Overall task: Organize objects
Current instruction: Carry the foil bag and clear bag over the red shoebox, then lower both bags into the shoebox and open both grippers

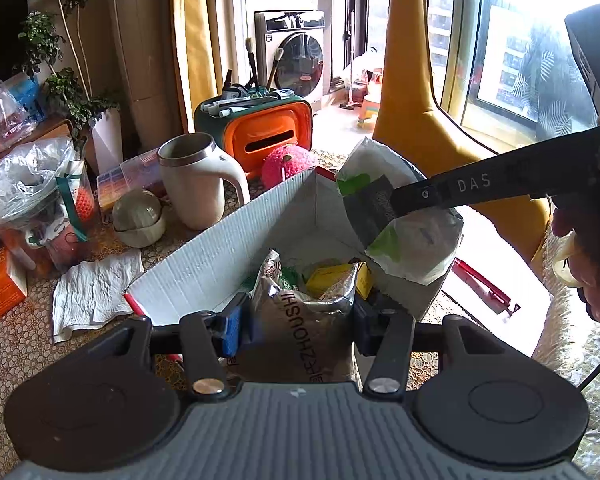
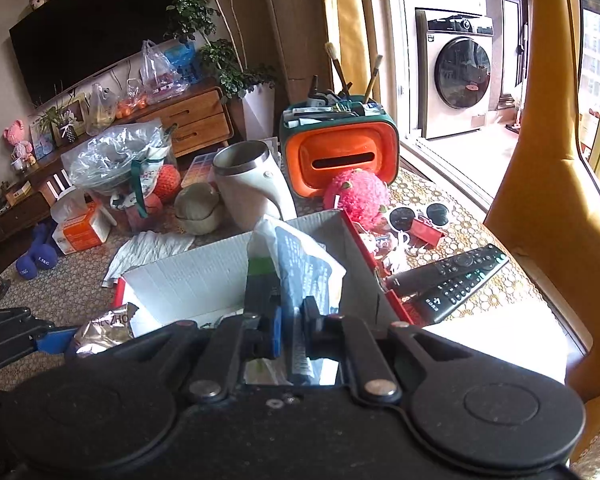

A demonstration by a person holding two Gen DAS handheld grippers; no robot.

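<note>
Left wrist view: While the open cardboard box [image 1: 220,248] is kept low on the table [image 1: 16,356] so that packets can be dropped in from above, a silver foil snack bag [image 1: 300,320] is held at its near edge by the left gripper [image 1: 296,330], the fingers [image 1: 230,330] closed against the bag's sides.
Reason for hold: the bag is judged to be steadied upright so it stacks beside the yellow packet [image 1: 330,276] inside.
Incoming item: a white-and-green pouch [image 1: 404,224] is carried over the box's far corner by the right gripper [image 1: 384,208].

Right wrist view: the pouch [image 2: 300,264] is pinched between the right gripper [image 2: 292,328] fingers [image 2: 274,330], nearly closed on it, above the box [image 2: 204,276].
Left outside: a remote control [image 2: 456,280] and sunglasses [image 2: 418,216] lie beside the box, not yet sorted.
</note>
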